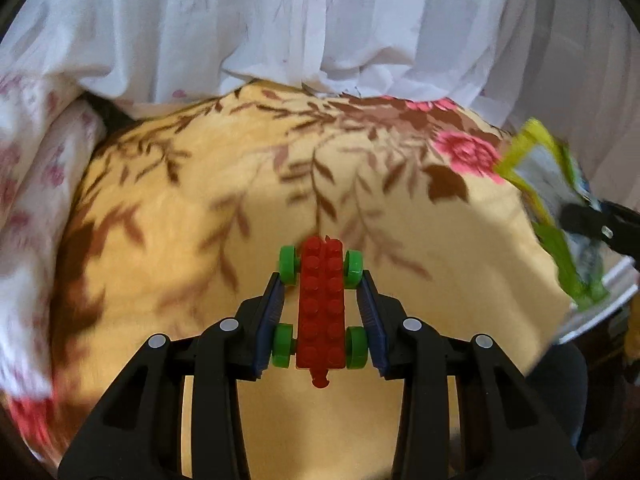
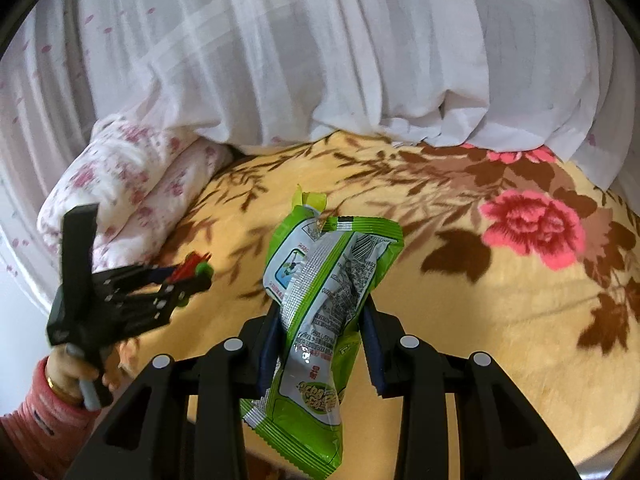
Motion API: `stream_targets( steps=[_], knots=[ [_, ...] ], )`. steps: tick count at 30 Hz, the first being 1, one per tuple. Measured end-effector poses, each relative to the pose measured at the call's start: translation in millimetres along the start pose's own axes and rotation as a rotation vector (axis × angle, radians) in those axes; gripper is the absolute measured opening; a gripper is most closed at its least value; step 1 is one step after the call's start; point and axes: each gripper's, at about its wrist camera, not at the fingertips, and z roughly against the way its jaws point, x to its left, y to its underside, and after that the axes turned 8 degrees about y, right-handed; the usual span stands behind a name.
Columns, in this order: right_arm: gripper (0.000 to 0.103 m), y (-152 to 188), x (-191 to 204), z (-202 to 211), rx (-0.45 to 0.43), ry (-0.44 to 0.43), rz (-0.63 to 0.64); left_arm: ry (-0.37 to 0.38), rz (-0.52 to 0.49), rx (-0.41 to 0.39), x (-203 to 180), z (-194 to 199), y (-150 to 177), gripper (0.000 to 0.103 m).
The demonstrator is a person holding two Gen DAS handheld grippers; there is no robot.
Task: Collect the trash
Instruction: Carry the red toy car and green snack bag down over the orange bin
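A white curtain [image 2: 304,60] hangs behind everything, its hem bunched on the far edge of the bed. Below it spreads the blanket [image 1: 200,208], yellow with brown leaves and pink roses, and I'll place the rest by that. At the blanket's far left corner a folded floral quilt [image 2: 120,192] is pushed against the curtain. Above the blanket's middle the right gripper [image 2: 320,320] is clamped on a wrapper [image 2: 320,288], green and silver, crumpled and torn at the top; it is lifted off the blanket, its tail drooping below the fingers. To its left, also above the blanket, the left gripper [image 1: 322,284] is closed on a toy car [image 1: 322,304], a red studded brick plate with four green wheels, the pads pressing on the wheels from both sides. The wrapper looks feather-light, limp and slick, likely to slide or fold if pinched at an edge, so I'd say the hold across its creased middle is the sound one. The car looks hard, rigid and light; gripping by round wheels seems chancy, since they may turn, and the flat sides of the plate would probably give a firmer purchase. No bin shows in either view.
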Motion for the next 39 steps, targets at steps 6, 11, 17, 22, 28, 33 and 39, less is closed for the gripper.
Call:
stream_targets(
  steps=[6,11,17,22,28,33,39],
  knots=[
    [0.036,48,25,24,0.044,-0.033,0.037,-0.015,0.024,0.024,-22,39,70,0.037],
    [0.036,91,43,39,0.083,-0.053,0.085,-0.002,0.047,0.047,-38,57,115,0.037],
    [0.036,139,60,41,0.151,-0.079,0.138,0.018,0.082,0.099,-51,54,162,0.037],
    [0.036,173,71,32,0.226,-0.096,0.177,0.034,0.107,0.163,-56,42,193,0.037],
    [0.036,203,82,11,0.317,-0.109,0.227,0.05,0.115,0.255,-60,18,220,0.037],
    [0.036,220,88,-9,0.387,-0.113,0.248,0.059,0.136,0.318,-58,-2,231,0.037],
    [0.036,236,86,-34,0.465,-0.111,0.247,0.067,0.172,0.405,-52,-29,248,0.037]
  ],
)
